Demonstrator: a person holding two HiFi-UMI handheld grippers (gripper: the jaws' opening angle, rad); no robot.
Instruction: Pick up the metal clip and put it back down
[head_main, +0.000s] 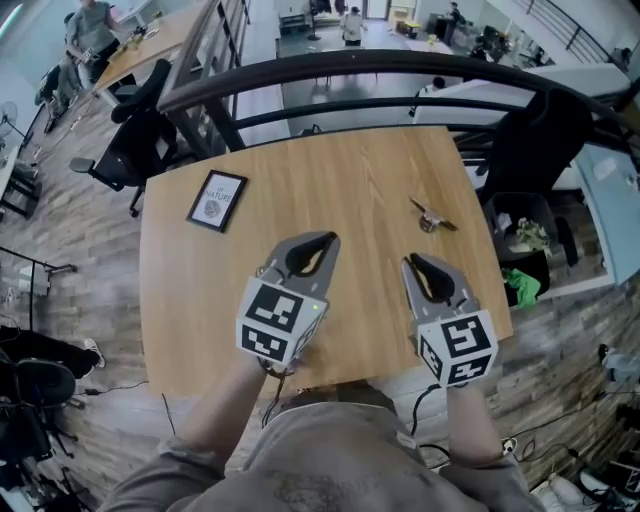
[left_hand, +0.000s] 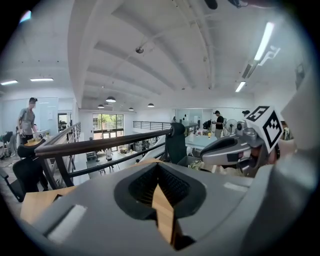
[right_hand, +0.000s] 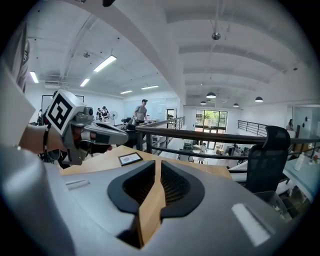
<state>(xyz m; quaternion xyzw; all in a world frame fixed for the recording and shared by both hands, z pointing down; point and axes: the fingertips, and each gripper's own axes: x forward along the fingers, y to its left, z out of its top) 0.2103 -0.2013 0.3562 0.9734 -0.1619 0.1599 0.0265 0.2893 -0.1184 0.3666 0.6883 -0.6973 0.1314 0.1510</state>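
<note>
Light wooden tabletop (head_main: 340, 170) mostly bare, with free room across the middle and the far strip. On it: small black-framed card (head_main: 216, 200) flat near the left edge, small metal clip (head_main: 432, 217) near the right edge, well apart. Black metal railing (head_main: 350, 68) runs just behind the far edge and blocks reach beyond. Black office chair (head_main: 135, 140) off the far-left corner. Black bin (head_main: 520, 235) with rubbish beside the right edge. Left gripper (head_main: 325, 242) and right gripper (head_main: 412, 263) over the near edge, clear gap between.
</note>
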